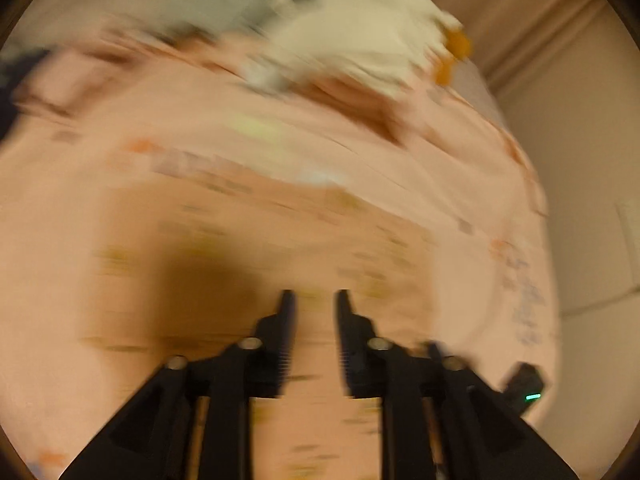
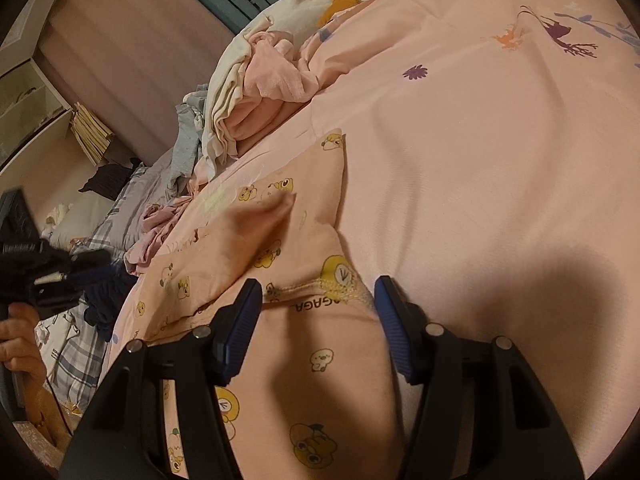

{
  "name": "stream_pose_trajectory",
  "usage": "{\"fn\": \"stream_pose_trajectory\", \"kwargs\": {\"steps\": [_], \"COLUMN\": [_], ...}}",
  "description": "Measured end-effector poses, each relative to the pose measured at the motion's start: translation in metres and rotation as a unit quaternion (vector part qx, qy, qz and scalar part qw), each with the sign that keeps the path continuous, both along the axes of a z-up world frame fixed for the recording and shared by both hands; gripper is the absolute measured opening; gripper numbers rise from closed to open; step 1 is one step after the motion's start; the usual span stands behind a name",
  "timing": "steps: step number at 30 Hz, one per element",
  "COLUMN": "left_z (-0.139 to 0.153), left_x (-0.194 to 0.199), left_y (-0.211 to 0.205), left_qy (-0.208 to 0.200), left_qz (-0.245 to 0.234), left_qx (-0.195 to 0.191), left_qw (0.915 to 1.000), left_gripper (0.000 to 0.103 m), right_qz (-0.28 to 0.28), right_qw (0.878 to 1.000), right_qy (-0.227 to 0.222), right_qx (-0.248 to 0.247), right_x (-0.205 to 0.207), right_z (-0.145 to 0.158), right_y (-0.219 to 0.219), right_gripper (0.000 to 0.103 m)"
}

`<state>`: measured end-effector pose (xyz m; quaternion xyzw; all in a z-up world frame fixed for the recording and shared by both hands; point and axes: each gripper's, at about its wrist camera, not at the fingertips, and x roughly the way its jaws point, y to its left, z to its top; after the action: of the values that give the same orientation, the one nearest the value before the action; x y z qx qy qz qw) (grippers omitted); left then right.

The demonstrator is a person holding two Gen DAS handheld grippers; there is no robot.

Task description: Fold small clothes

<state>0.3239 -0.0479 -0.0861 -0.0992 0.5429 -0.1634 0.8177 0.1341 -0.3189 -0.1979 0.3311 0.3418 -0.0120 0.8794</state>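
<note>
A small pink garment [image 2: 304,360] printed with yellow cartoon animals lies spread on the pink bedsheet [image 2: 480,160], with one flap folded over near its middle. My right gripper [image 2: 318,292] hovers open over its stitched neckline, one blue pad on each side and neither touching the cloth. In the blurred left wrist view the same garment [image 1: 280,232] lies under my left gripper [image 1: 314,300]. Its jaws stand a little apart with nothing pinched between them. A person's hand [image 2: 16,344] holds that gripper at the left edge of the right wrist view.
A heap of other clothes [image 2: 256,92], cream, pink, grey and mustard, lies along the bed's far side, and shows blurred as a pile [image 1: 352,40] in the left wrist view. A plaid pillow [image 2: 84,360] and dark garments lie at the left. A wall and shelves stand beyond.
</note>
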Motion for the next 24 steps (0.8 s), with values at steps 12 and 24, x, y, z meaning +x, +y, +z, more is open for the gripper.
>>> {"fn": "stream_pose_trajectory", "kwargs": {"steps": [12, 24], "left_z": [-0.084, -0.105], "left_x": [-0.033, -0.024], "left_y": [0.109, 0.081], "left_qy": [0.029, -0.025], "left_qz": [0.080, 0.080], "left_qx": [0.091, 0.145], "left_qw": [0.9922, 0.9858], "left_gripper": [0.040, 0.023], "right_qz": [0.002, 0.023], "right_qw": [1.000, 0.996], "right_qy": [-0.004, 0.083], "right_qx": [0.018, -0.032], "right_x": [-0.001, 0.008], "right_z": [-0.001, 0.021], "right_y": [-0.005, 0.009], "right_gripper": [0.060, 0.060]}}
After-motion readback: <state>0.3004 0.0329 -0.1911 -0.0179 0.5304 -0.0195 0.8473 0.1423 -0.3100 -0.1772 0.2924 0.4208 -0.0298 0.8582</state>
